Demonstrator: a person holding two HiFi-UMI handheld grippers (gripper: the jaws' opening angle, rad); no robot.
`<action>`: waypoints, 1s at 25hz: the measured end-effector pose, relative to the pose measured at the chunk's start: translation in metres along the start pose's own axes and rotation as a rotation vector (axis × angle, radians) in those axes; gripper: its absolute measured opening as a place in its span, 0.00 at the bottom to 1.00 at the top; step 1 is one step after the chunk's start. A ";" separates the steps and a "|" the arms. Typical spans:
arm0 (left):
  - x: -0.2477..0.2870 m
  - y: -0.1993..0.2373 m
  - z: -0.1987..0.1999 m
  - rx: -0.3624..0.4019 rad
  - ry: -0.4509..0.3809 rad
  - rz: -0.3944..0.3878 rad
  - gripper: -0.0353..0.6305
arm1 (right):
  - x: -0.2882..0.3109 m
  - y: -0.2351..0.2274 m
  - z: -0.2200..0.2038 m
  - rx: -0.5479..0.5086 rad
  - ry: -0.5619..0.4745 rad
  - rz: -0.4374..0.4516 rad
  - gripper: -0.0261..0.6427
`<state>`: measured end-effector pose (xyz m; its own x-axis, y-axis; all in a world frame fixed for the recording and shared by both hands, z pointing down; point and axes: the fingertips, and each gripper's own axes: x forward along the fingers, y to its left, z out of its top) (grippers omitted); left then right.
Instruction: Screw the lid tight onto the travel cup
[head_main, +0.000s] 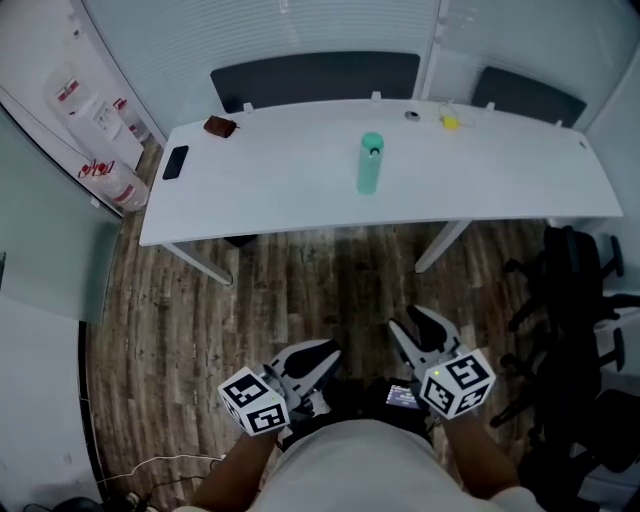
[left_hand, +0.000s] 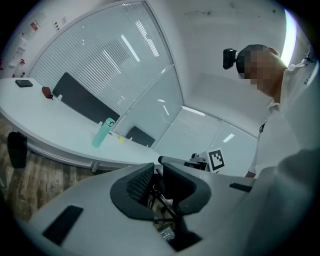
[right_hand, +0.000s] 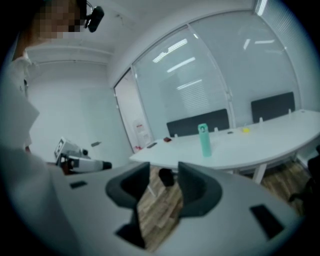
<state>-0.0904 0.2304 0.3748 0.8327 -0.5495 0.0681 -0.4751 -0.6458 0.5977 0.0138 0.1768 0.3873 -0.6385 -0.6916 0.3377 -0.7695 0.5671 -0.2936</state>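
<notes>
Right now the travel cup (head_main: 370, 165) stands upright on the long white table (head_main: 280, 190), close to the middle. It is light green, and its lid (head_main: 372, 144) sits on top. No view shows whether the lid is tight.

Both tongs are held low, near the person's body, over the wooden floor (head_main: 300, 290). They are well apart from the table and the cup. Neither one touches anything.

The left gripper (head_main: 322, 356) has its jaws close together. In the left gripper view, the left gripper (left_hand: 159, 167) shows only a thin gap between its dark pads, and nothing is in that gap. The cup (left_hand: 102, 133) shows far off on the table in that view.

The right gripper (head_main: 412, 322) has its jaws wider apart. In the right gripper view, the right gripper (right_hand: 164, 172) has only the wooden floor showing between its pads, so it holds nothing. The cup (right_hand: 203, 141) stands far ahead of it on the table.

Also on the table are a black phone (head_main: 175, 161) near the left end, a small brown thing (head_main: 220, 126) at the back left, and a small yellow thing (head_main: 451, 121) at the back right. A black chair (head_main: 575, 290) stands on the floor to the right.
</notes>
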 end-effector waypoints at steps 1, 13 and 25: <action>0.003 0.003 0.002 -0.002 0.001 0.000 0.14 | 0.004 -0.003 0.002 0.000 0.000 0.000 0.29; 0.087 0.076 0.048 0.011 -0.029 0.079 0.15 | 0.085 -0.096 0.040 0.005 0.023 0.081 0.29; 0.191 0.127 0.096 0.008 -0.044 0.126 0.15 | 0.139 -0.188 0.092 -0.008 0.050 0.147 0.29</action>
<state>-0.0186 -0.0076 0.3873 0.7529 -0.6493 0.1075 -0.5778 -0.5739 0.5803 0.0704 -0.0675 0.4072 -0.7439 -0.5778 0.3359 -0.6677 0.6643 -0.3360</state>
